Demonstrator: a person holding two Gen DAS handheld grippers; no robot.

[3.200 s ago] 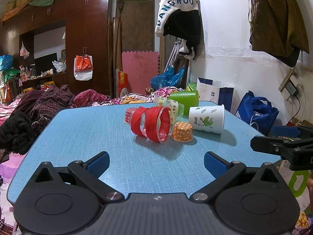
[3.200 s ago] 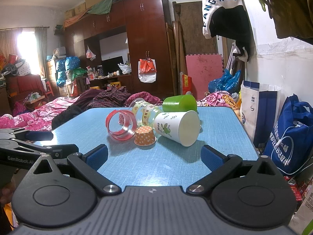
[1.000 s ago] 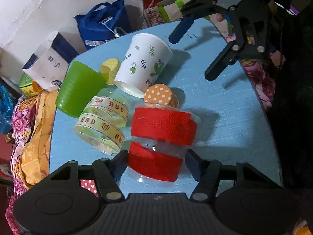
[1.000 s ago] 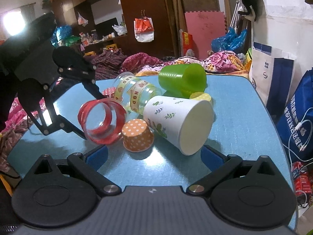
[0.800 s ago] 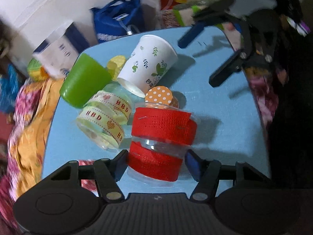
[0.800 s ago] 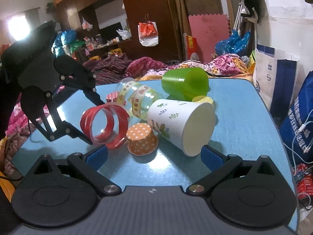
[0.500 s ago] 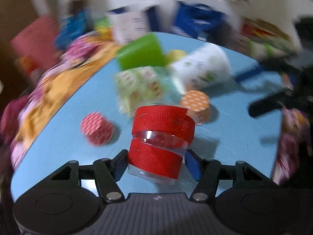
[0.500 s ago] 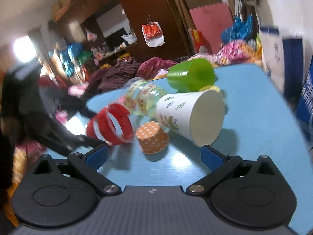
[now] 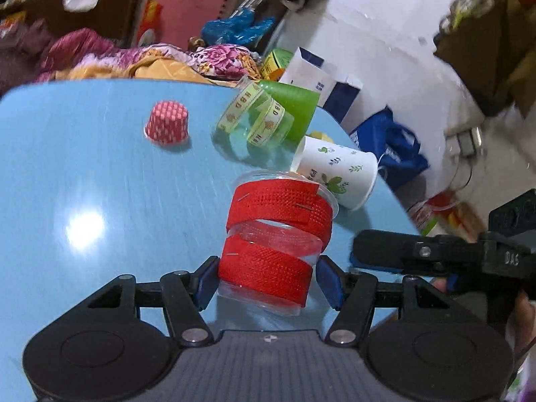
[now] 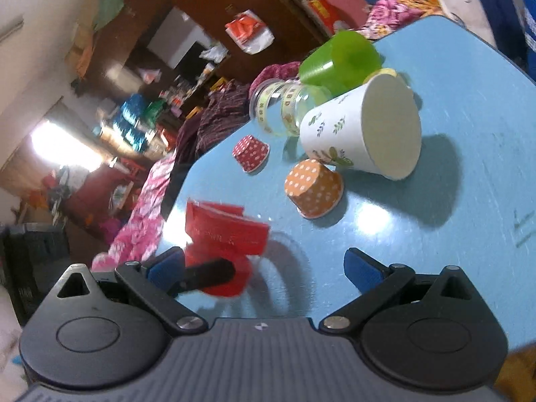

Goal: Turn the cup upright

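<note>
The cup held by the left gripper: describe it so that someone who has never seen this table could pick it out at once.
On the blue table, look nearest the camera, between the left gripper's fingers. There stands a clear plastic cup, mouth up and slightly tilted. Only it has two red ribbon bands; the other clear cup has pale yellow ones.

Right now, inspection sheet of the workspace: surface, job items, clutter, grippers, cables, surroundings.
Surface: blue table, glare patch, no spill seen.
Job's things: clear cup with red ribbon held near upright, wide rim up; whether its base touches the table cannot be told.
Clutter: white leaf-print cup, green cup and yellow-ribbon clear cup on their sides; red dotted liner and orange dotted liner upside down.
Grippers: left gripper shut on the cup; right gripper open, holding nothing.
Cables: white cable by the wall.
Surroundings: bags, clothes, wardrobe.
</note>
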